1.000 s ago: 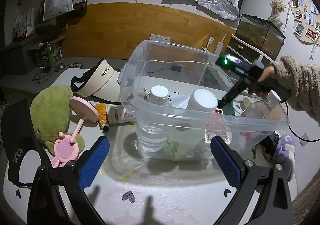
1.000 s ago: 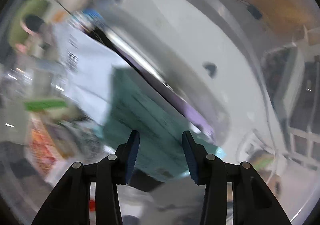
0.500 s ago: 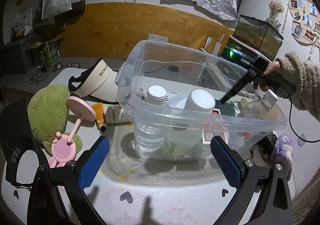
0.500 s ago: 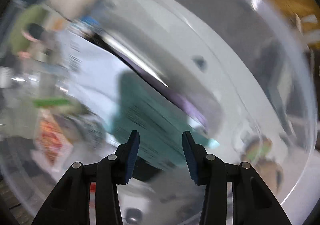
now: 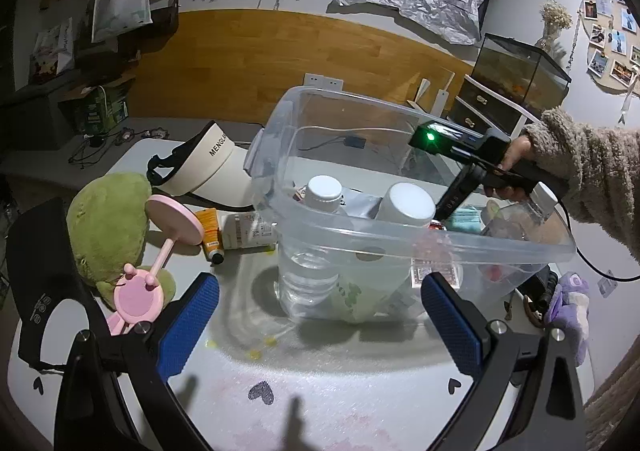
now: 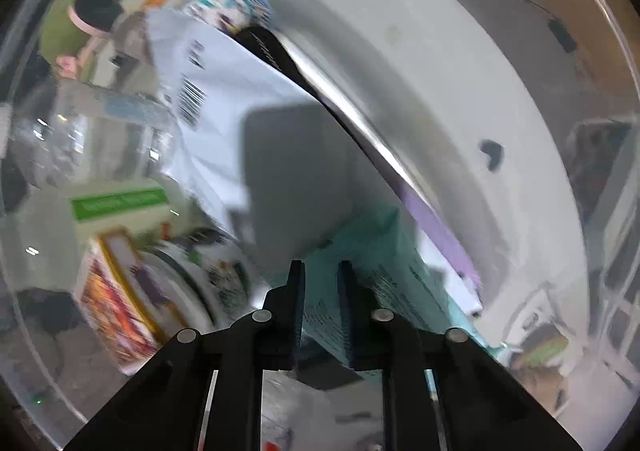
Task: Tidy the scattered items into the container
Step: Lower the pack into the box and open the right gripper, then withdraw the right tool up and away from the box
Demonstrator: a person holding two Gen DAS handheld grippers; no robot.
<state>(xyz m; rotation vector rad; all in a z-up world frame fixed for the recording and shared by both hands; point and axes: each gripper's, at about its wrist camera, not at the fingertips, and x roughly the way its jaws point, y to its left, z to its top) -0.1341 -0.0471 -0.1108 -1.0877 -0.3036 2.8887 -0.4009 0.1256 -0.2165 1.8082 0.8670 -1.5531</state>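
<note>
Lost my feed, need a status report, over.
Left gripper open, empty, short of clear bin. Right gripper inside bin, jaws narrow over teal box; grip unclear. Nothing blocking.

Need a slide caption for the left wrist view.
Open left gripper faces clear bin; right gripper reaches inside.

Right hand-held gripper [image 6: 321, 293] now nearly closed, fingers drawn in over the teal box [image 6: 384, 275].

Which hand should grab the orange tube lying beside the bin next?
Left, probably. The left gripper is open outside the clear bin, with the orange tube nearby to its left. The right gripper is down inside the bin, fingers nearly closed.
</note>
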